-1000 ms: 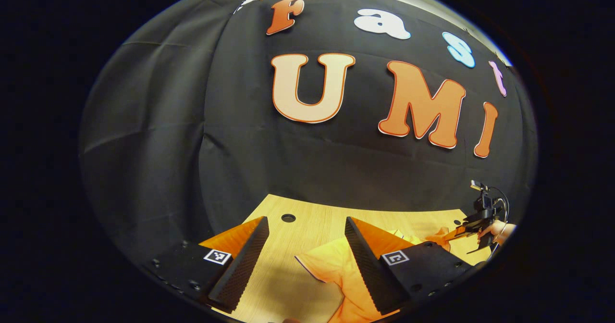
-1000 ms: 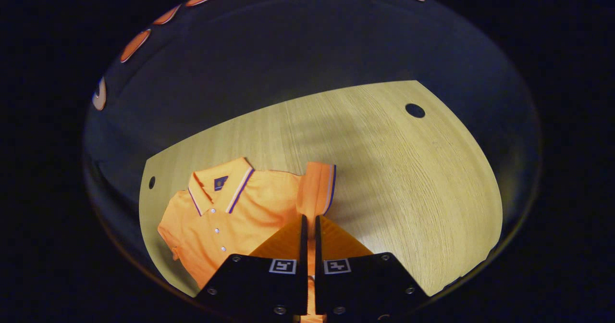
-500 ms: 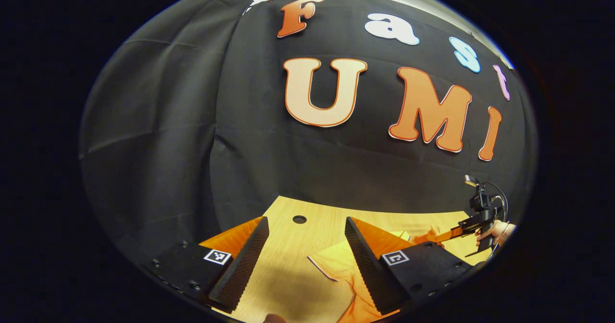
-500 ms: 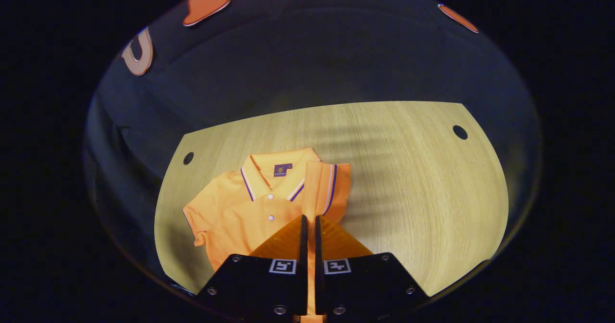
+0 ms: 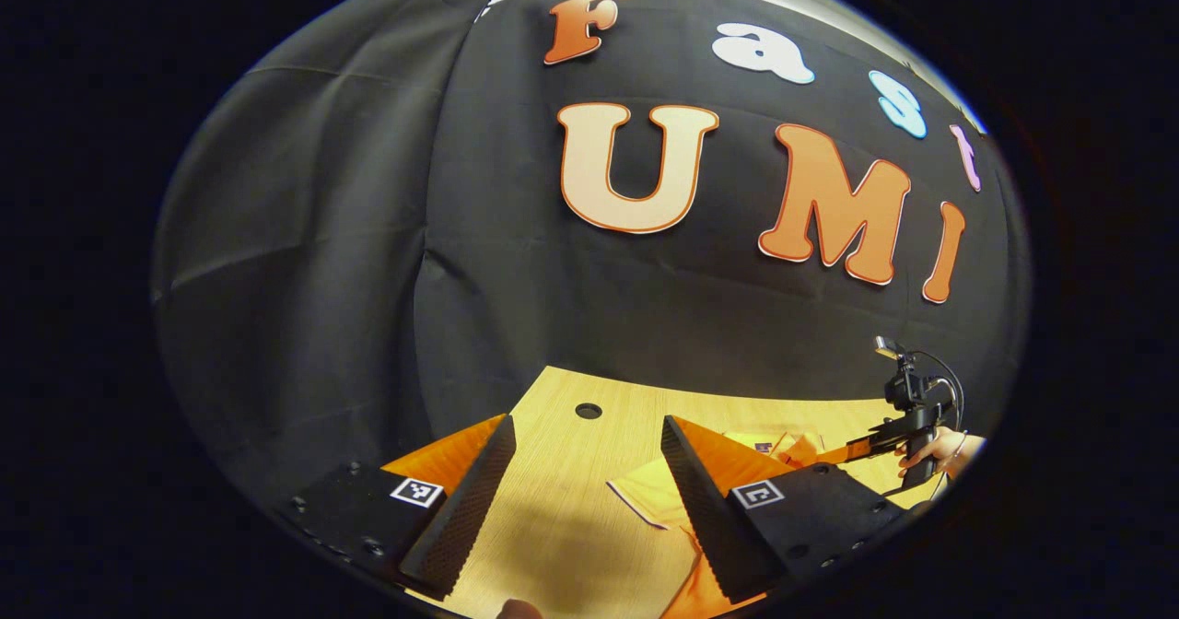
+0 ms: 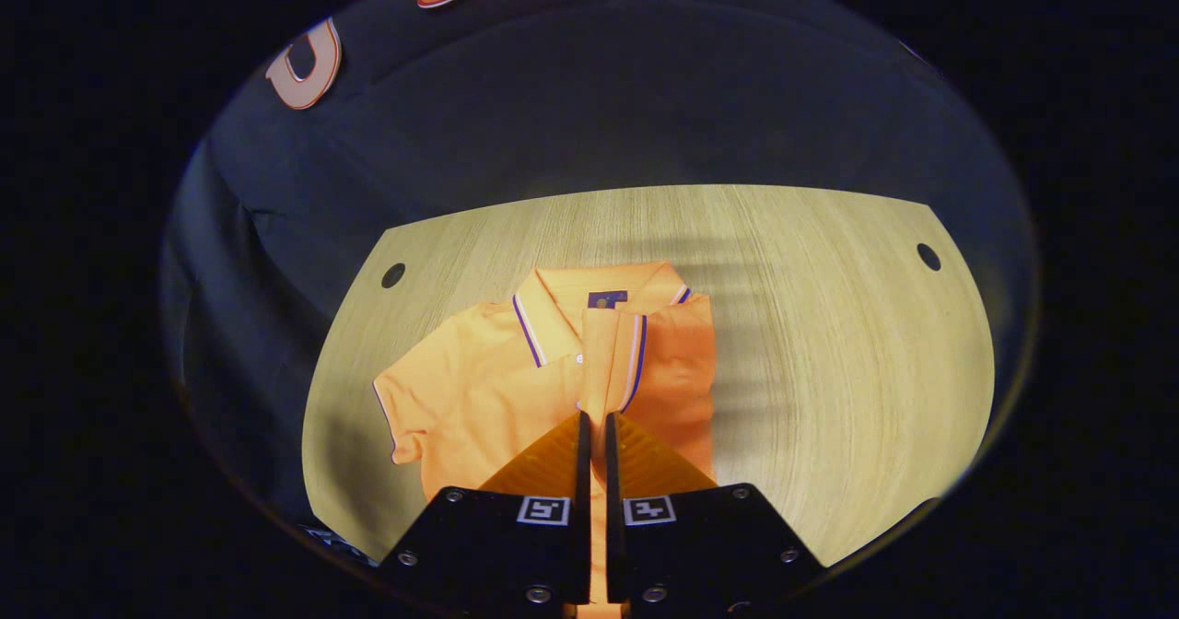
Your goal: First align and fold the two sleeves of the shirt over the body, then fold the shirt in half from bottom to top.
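Observation:
An orange polo shirt (image 6: 479, 389) with a striped collar (image 6: 553, 310) lies face up on the wooden table (image 6: 829, 324). My right gripper (image 6: 592, 419) is shut on one short sleeve (image 6: 610, 361), held over the shirt's chest with its striped cuff pointing toward the collar. The other sleeve (image 6: 396, 416) lies spread out at the left. In the left gripper view my left gripper (image 5: 587, 421) hovers open over bare table, beside an edge of the shirt (image 5: 645, 495). Farther right there, the right gripper (image 5: 834, 453) shows with a hand (image 5: 930, 449) holding it.
The black cloth wall stands close behind the table's far edge. Round holes sit in the tabletop near its back corners (image 6: 393, 274) (image 6: 928, 256), and one (image 5: 588, 410) lies just ahead of my left gripper. Bare wood stretches to the right of the shirt.
My right gripper has carried the sleeve from beside the shirt inward over the chest, up to the collar. My left gripper stayed open and drifted slightly left of the shirt.

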Demonstrator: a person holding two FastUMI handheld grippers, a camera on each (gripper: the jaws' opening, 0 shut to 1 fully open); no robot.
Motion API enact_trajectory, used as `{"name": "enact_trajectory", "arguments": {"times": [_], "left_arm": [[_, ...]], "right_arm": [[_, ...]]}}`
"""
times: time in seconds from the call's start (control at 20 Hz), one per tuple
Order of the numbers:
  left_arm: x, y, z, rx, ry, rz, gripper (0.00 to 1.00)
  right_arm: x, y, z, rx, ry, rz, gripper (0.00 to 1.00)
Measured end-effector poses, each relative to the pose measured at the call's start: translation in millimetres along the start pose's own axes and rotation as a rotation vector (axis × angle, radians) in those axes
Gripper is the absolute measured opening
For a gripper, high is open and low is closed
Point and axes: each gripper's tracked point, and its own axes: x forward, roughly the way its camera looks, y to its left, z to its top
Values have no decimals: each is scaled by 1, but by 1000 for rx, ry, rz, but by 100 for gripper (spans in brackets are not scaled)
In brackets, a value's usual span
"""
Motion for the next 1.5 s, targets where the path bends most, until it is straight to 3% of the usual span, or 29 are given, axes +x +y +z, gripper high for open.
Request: {"name": "enact_trajectory", "arguments": {"times": [0.2,0.3,0.35,0.4,0.45,0.5,0.55,0.85,1.15,1.5], "left_arm": [[0,9,-4,-20,12,9,98],[2,11,-5,-27,17,14,98],[5,11,-5,-35,21,13,98],[7,11,-7,-44,28,11,98],[11,10,-9,-55,35,5,98],[14,7,-11,-64,45,-4,98],[19,4,-14,-67,57,-12,98],[59,-13,-47,-50,184,-48,98],[97,-46,-111,-78,428,-139,98],[135,-66,-167,-57,675,-111,98]], "right_arm": [[3,21,-2,41,15,69,15],[7,25,-3,50,27,83,33],[8,23,-6,52,33,71,48],[12,22,-6,47,29,63,51],[11,21,-5,47,19,57,77],[11,20,-5,53,11,57,82],[8,18,-2,62,3,57,99],[-22,-7,21,58,-91,22,99],[-70,-41,38,15,-191,-31,99],[-126,-73,44,-39,-286,-75,99]]}}
